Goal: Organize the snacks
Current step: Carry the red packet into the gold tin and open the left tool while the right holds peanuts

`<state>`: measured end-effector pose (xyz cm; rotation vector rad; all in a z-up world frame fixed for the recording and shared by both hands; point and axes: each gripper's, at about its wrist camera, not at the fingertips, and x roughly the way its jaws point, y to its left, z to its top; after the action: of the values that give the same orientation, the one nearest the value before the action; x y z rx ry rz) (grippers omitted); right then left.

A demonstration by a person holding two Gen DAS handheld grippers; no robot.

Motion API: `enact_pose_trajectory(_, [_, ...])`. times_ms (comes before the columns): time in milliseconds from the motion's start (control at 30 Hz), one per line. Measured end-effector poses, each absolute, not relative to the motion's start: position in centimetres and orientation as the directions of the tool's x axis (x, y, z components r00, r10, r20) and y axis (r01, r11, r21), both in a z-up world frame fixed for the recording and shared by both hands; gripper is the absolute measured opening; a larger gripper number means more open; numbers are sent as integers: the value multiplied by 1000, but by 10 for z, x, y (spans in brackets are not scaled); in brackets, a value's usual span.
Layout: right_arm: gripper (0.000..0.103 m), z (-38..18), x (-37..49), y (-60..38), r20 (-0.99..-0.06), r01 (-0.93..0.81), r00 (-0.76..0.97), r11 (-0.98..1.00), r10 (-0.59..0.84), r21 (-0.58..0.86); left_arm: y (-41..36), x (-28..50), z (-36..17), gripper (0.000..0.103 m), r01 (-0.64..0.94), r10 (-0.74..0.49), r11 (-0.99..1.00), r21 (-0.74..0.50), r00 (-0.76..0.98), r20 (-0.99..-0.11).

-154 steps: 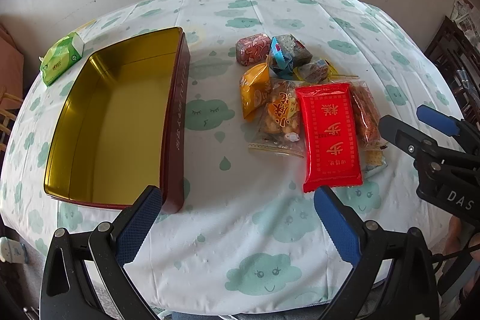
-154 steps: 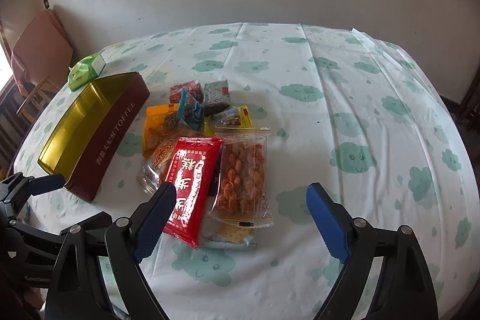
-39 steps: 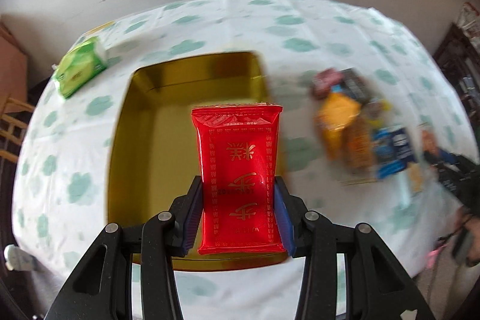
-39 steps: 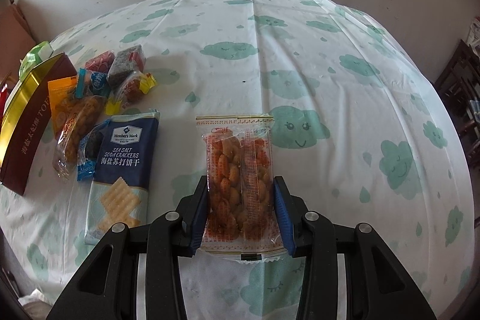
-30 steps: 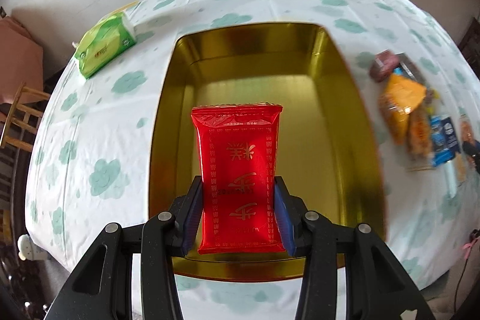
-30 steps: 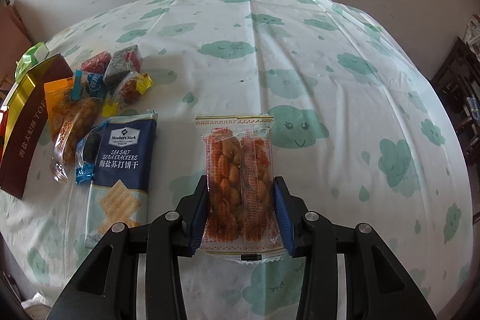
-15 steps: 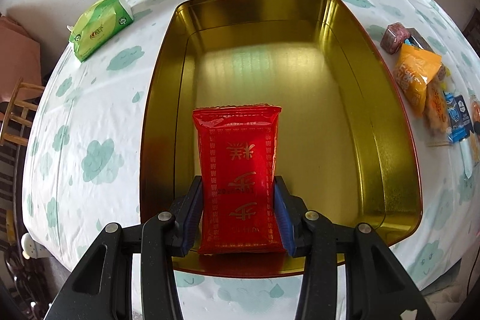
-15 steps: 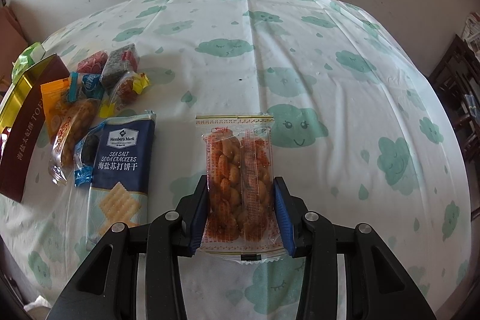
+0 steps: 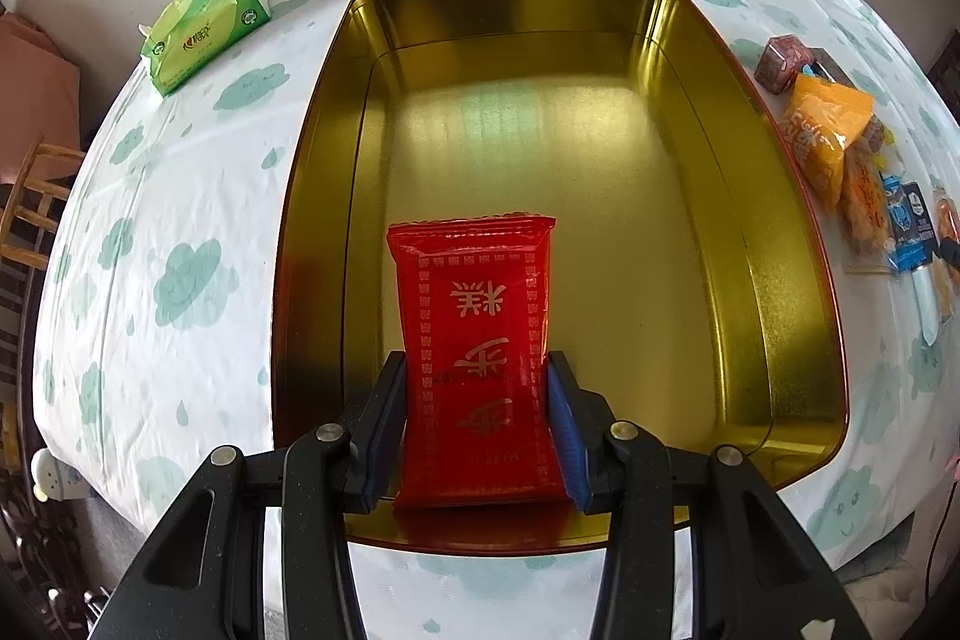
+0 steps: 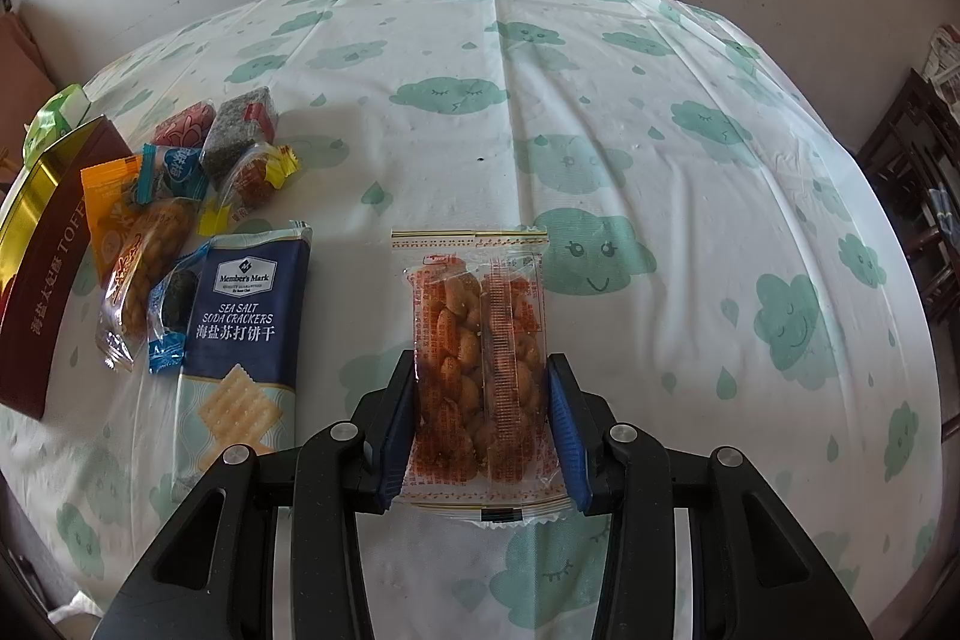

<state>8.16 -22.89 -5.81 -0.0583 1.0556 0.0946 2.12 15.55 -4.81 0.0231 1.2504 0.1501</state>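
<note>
I hold the left claw clamped on the red packet, above the near end of the gold tin. The tin sits near the bench's left edge, with a green tissue pack beyond it. The cracker pack lies just right of the loose snacks. My right claw grips the peanut packet over mid-bench.

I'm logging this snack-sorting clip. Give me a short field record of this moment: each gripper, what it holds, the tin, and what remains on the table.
left gripper: shut on red packet, over the gold tin
right gripper: shut on clear peanut packet, above the tablecloth
gold tin: open, nothing lying on its floor
on table: blue cracker pack, pile of small snacks, green tissue pack
</note>
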Motion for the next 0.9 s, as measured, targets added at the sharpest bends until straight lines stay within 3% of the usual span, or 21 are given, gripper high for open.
enact_pose_trajectory(500, [42, -58, 82, -228, -871, -106, 489, 994, 47, -5, 149, 11, -49, 40, -126, 102, 990, 67, 295, -950])
enact_pose_trajectory(900, [41, -58, 82, -228, -870, -99, 491, 995, 45, -5, 152, 14, -48, 48, -137, 103, 989, 64, 302, -948])
